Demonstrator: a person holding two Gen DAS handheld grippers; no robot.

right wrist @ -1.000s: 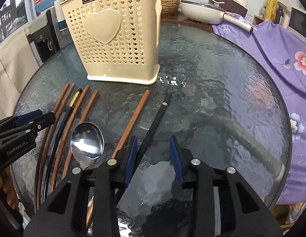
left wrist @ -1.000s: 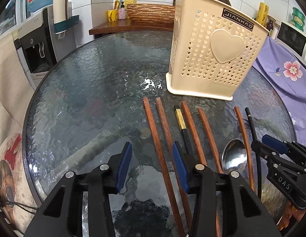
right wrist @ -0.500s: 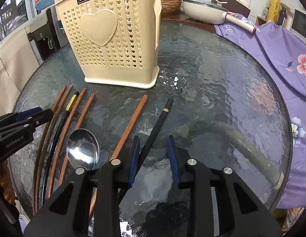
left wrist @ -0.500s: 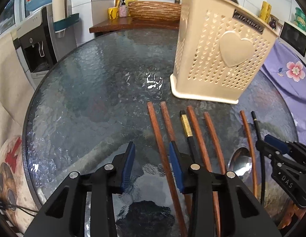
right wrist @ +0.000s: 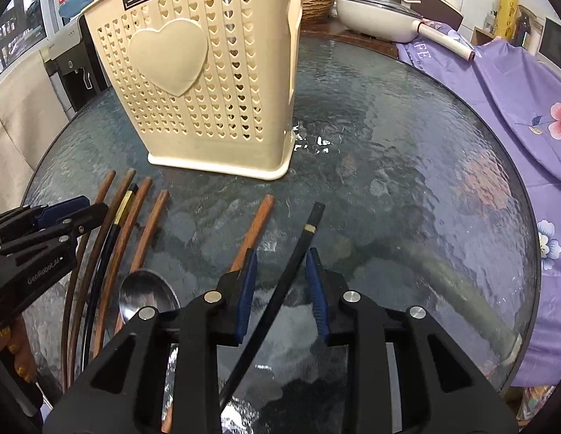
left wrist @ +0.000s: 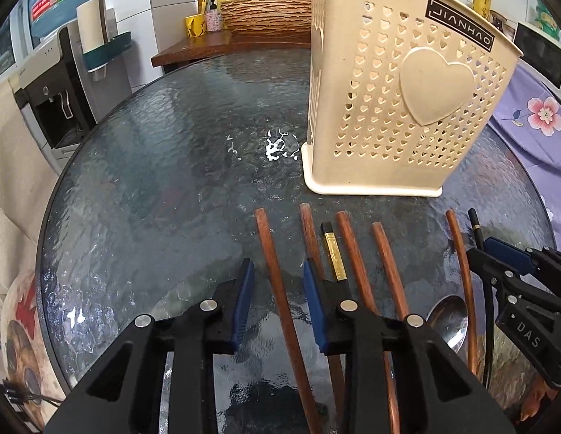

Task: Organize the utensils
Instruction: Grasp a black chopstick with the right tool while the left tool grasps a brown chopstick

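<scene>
Fingers of the left gripper point(left wrist: 277, 296), jaws just narrowing, straddle a brown chopstick point(left wrist: 277, 275) without pinching it. Right gripper point(right wrist: 282, 282) fingers sit narrow around a black chopstick point(right wrist: 295, 256), not clamped. Both chopsticks lie flat on the glass desk point(left wrist: 164, 181) before the cream basket point(right wrist: 193, 83).

Both tools are matte black plastic: the left gripper point(left wrist: 277, 282) and the right gripper point(right wrist: 282, 271) each carry blue pads point(left wrist: 242, 303) on angular fingers pinned by silver screws point(left wrist: 209, 304); at three o'clock white letters point(left wrist: 529, 334) seem to read "DAS"
</scene>
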